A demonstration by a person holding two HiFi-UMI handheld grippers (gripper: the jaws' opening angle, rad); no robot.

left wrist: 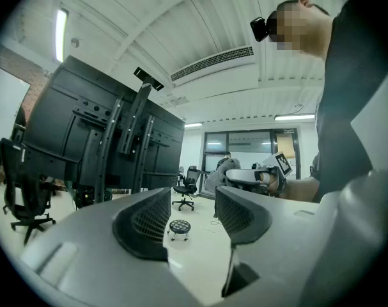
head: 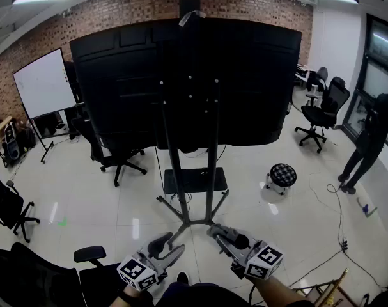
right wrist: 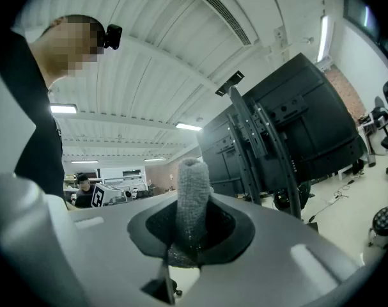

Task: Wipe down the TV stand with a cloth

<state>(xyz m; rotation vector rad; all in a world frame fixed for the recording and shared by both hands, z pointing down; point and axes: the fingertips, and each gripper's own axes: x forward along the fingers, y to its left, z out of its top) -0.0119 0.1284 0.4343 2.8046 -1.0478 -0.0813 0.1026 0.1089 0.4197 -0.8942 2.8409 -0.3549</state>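
Observation:
The black TV stand (head: pixel 209 171) rises in front of me on two poles, carrying a large screen (head: pixel 117 82) seen from behind. My right gripper (head: pixel 220 231) is shut on a rolled grey cloth (right wrist: pixel 192 200), which sticks up between its jaws; it hovers short of the stand's base (head: pixel 194 181). The left gripper (head: pixel 171 247) is held beside it, its jaws standing apart with nothing between them. From the left gripper view (left wrist: pixel 192 213) the stand (left wrist: pixel 107 152) rises at the left; in the right gripper view the stand (right wrist: pixel 270 152) is on the right.
A small checked stool (head: pixel 282 174) stands right of the stand. Office chairs (head: pixel 117 155) and a whiteboard (head: pixel 43 85) are at the left, more chairs (head: pixel 325 107) and a standing person (head: pixel 371 139) at the right. A cable (head: pixel 339 210) trails over the floor.

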